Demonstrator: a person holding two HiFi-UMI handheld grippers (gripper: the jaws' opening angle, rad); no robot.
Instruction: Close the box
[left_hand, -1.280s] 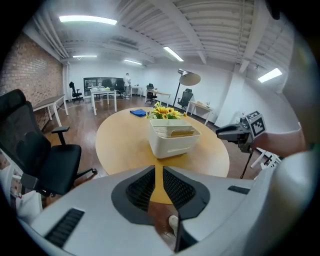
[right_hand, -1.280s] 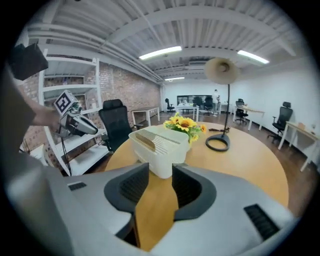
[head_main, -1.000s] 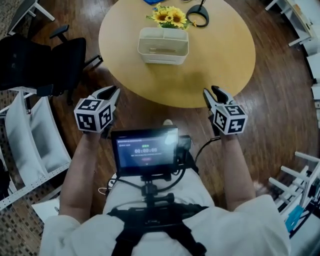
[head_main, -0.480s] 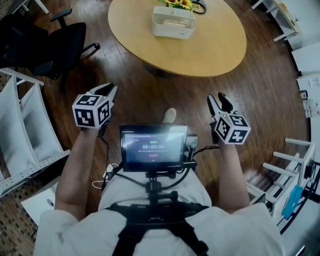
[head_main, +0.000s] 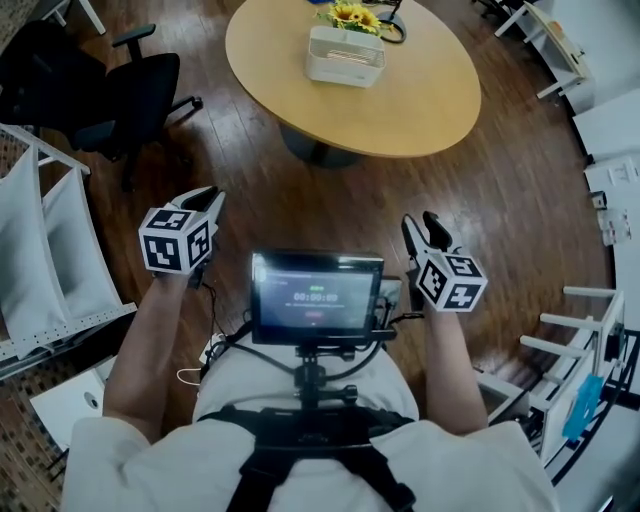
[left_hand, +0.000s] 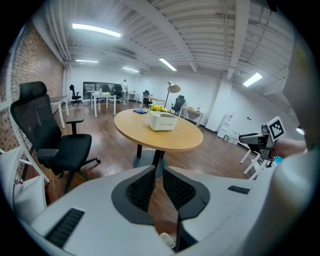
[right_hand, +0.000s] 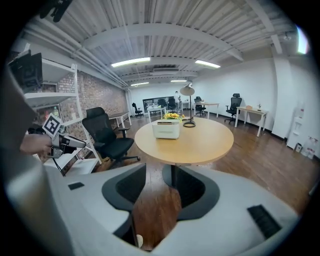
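Observation:
A white rectangular box (head_main: 345, 55) stands on the far part of a round wooden table (head_main: 400, 105), next to yellow flowers (head_main: 352, 15). It also shows far off in the left gripper view (left_hand: 162, 121) and the right gripper view (right_hand: 166, 129). Both grippers hang over the wood floor close to the person's body, well short of the table. My left gripper (head_main: 205, 197) (left_hand: 158, 169) holds nothing, with a thin gap between its jaws. My right gripper (head_main: 424, 224) (right_hand: 154, 170) is open and empty, its jaws spread wide.
A black office chair (head_main: 110, 90) stands left of the table. White shelving (head_main: 50, 250) lies at the left and white racks (head_main: 585, 340) at the right. A monitor (head_main: 315, 297) sits on the person's chest rig. A lamp base (head_main: 392, 30) rests behind the box.
The person has backed away from the table, so the box and table now sit farther off and higher in view. Both grippers stayed near the body. The right jaws spread slightly wider.

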